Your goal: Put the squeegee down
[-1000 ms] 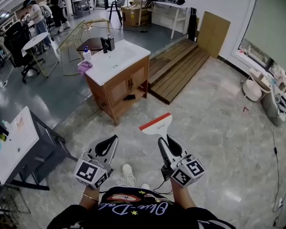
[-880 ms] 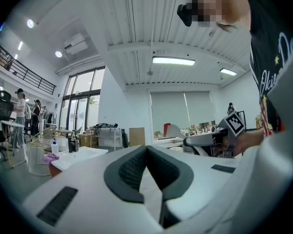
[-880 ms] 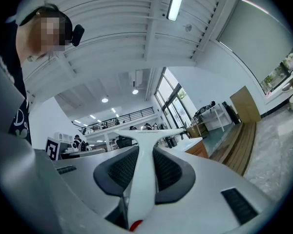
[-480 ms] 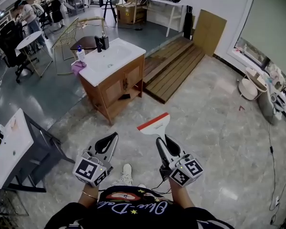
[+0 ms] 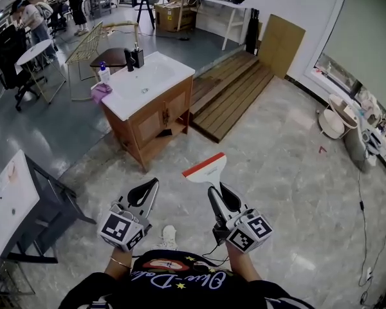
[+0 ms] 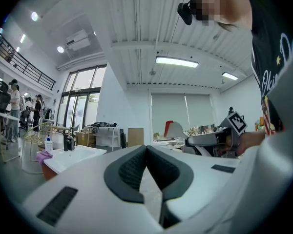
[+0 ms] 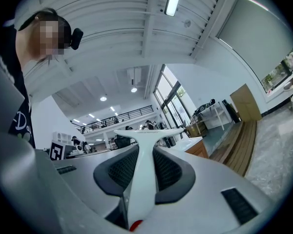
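Jaws: the left gripper (image 6: 146, 147) is pressed closed on nothing; the right gripper (image 7: 141, 149) is clamped on the squeegee (image 5: 207, 166) handle.

Seen from the head, both grippers are held out level at waist height. A sink cabinet (image 5: 180, 76) stands ahead on the left, well apart from them. The white squeegee points forward from the right jaws, its red-edged blade at the far end, in the air above the floor (image 5: 289, 172) and touching nothing else. The put-down looks not yet begun. The next move probably calls for reaching a surface, perhaps the sink top, resting the squeegee there, then opening the right jaws.
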Demonstrator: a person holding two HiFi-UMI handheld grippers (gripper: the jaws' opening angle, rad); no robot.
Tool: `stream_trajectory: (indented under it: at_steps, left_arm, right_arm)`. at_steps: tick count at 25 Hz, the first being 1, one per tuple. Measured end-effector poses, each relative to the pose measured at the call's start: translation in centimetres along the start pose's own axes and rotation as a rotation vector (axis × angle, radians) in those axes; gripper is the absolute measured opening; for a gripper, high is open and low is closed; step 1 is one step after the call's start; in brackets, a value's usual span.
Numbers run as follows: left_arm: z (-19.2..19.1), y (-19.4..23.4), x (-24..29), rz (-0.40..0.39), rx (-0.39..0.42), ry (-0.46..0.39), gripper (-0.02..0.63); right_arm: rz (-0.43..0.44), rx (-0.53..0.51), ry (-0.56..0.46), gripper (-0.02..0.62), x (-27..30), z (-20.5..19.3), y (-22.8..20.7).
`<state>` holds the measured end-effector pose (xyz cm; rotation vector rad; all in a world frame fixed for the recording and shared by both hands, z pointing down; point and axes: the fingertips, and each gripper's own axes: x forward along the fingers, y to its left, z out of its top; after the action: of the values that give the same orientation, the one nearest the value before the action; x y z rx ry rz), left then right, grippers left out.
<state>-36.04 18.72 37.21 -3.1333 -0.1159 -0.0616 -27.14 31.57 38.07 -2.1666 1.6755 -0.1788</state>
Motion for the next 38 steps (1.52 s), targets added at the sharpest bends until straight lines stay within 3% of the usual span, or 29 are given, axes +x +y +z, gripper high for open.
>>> stream_trajectory:
  at_steps: [16,38]
  left_arm:
    - [0.0,4.5,4.0,0.015,-0.019,-0.013,0.005]
    - [-0.3,12.6,5.6,0.040,-0.053,-0.024,0.006]
  right_arm:
    - [0.037,-0.026,0.047,0.109,5.6,-0.1,-1.9]
    - [0.070,-0.040,0.098,0.108,14.1,-1.1,-1.6]
